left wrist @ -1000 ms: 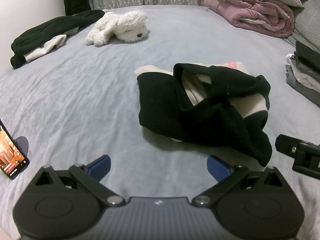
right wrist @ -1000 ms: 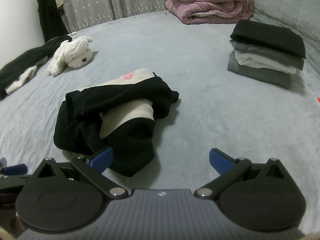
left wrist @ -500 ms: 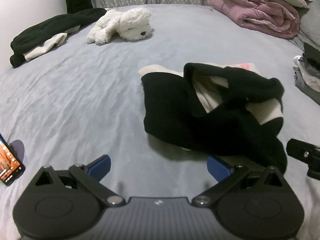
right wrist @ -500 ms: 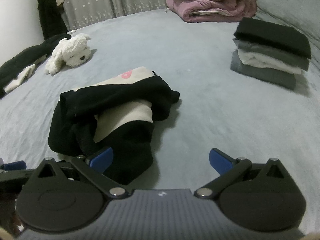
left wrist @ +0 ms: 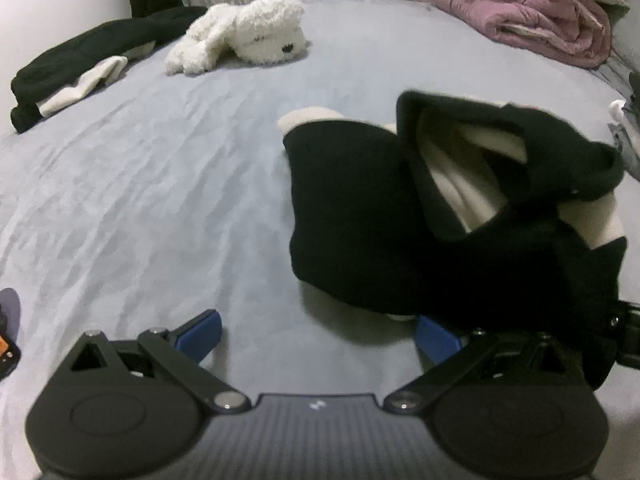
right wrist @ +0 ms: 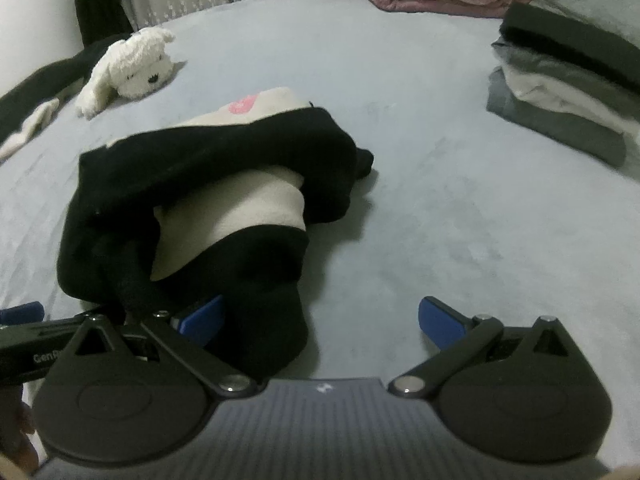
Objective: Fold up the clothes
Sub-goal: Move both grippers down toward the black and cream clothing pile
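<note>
Crumpled black-and-cream garment (left wrist: 452, 216) lies mid-bed (left wrist: 160, 184), just ahead of both claws. Left claw (left wrist: 318, 330) spread wide, empty, right fingertip at garment's near edge. Right claw (right wrist: 322, 318) also spread, empty, left fingertip against cloth.

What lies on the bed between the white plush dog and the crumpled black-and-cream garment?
Only bare grey bedsheet lies between white plush dog and black-and-cream garment, left wrist view.

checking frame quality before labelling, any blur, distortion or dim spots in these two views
Left wrist view: dim, soft with motion blur on the black garment, fisheye bends the bed, corners vignetted. Right wrist view: same dim light, folded stack smeared at the edge, soft shadow right of the garment, no glare.
</note>
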Tool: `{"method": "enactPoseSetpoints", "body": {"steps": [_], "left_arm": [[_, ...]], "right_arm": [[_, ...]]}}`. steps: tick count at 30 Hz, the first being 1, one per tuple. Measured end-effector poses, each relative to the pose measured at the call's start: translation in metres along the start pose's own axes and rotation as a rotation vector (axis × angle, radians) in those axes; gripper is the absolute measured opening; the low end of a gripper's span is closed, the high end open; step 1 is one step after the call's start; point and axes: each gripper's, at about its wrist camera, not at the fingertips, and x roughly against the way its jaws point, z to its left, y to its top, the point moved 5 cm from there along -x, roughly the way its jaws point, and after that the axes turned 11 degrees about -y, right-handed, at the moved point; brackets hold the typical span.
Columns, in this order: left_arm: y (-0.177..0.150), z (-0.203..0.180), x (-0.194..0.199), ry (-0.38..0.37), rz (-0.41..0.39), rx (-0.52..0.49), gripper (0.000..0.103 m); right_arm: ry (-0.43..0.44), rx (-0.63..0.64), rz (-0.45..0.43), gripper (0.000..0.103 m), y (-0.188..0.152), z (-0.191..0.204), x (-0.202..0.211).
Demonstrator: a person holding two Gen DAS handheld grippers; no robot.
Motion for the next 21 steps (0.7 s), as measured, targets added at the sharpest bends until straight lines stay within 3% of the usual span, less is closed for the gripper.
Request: {"method": "enactPoseSetpoints", "body": {"steps": [21], "left_arm": [[-0.002,-0.002,-0.015,0.011,-0.092,-0.053,0.103]], "right_arm": [[0.039,0.064,-0.025,0.103,-0.001,0.001,-0.023]]}}
